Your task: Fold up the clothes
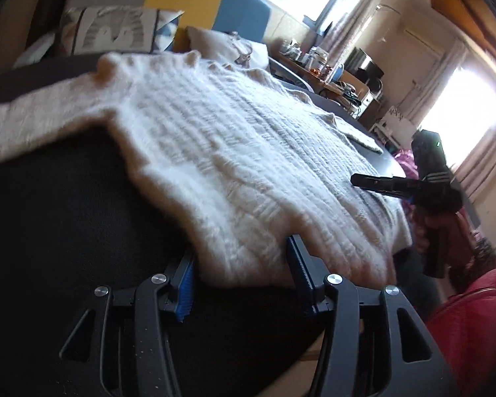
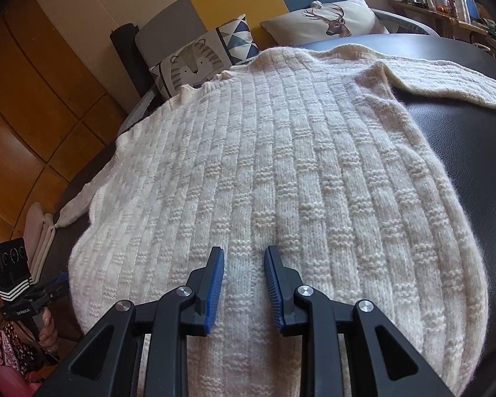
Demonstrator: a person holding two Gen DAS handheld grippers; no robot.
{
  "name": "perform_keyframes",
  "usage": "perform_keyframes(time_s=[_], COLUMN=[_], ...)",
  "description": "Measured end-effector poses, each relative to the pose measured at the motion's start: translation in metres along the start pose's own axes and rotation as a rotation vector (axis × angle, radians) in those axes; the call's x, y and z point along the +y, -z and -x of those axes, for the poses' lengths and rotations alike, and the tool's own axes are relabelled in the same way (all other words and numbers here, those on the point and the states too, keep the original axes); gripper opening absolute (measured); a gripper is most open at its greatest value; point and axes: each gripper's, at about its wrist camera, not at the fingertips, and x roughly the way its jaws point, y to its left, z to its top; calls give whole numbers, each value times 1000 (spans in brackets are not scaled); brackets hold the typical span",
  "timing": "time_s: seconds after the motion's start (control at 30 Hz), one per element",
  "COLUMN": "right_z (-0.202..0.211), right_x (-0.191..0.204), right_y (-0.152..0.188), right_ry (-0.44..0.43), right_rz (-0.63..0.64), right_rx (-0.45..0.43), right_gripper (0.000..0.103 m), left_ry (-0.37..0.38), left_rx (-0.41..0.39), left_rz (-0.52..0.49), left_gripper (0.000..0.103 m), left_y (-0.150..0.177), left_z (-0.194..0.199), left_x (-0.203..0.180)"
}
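One cream knitted sweater (image 2: 281, 172) lies flat across the dark padded bench (image 2: 463, 139), its hem at the near edge and one sleeve trailing toward the far right corner. Two grippers work it. The left gripper (image 1: 244, 271) stands wide, its pads either side of the hem corner without pressing. The right gripper (image 2: 244, 281), narrowly parted, hovers over mid-hem holding nothing. Both would best pinch the hem evenly before lifting. Three cushions (image 2: 195, 63) sit beyond the far edge.

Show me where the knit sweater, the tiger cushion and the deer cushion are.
knit sweater (image 2: 281, 172), right wrist view, middle of its cream ribbed body.
tiger cushion (image 2: 195, 66), right wrist view, on the printed tiger face.
deer cushion (image 2: 337, 23), right wrist view, on the printed deer head.
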Motion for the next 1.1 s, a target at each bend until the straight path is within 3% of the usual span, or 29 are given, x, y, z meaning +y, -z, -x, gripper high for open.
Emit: perform_keyframes(time_s=[0.17,0.23,0.37,0.5,0.63,0.67,0.73,0.77,0.8,0.93,1.0,1.1], right_z=[1,1,0,-1,-2,-2,-1,-1,-1,3,10,26], right_x=[0,0,1,2,2,2,2,1,1,2,11,49], right_y=[1,0,-1,-2,-3,-3,-3,-3,-3,-3,-4,-5], right_ry=[-3,-3,5,18,22,23,22,20,18,8,6,-126], right_rz=[-12,-14,1,5,-1,0,-4,-8,-12,-21,7,162], right_rx=[-4,-2,11,23,29,31,29,25,20,11,0,-22], right_gripper=[25,25,25,25,25,25,25,25,25,25,27,27], left_ry=[-16,-9,22,120,387,389,271,177,137,80,91,60], left_rx=[-28,0,110,138,88,79,103,140,178,290,261,170], left_rz=[-81,-56,54,208,473,482,399,321,279,249,293,318], left_gripper=[53,22,14,14,12,12,12,12,12,12,12,12], left_y=[-11,-19,-35,-50,-52,-52,-51,-47,-40,-11,-5,-7], left_z=[-15,-16,-5,29,57,60,62,56,49,18,19,34], left_x=[-22,-19,-2,22,56,57,49,40,34,28,33,40])
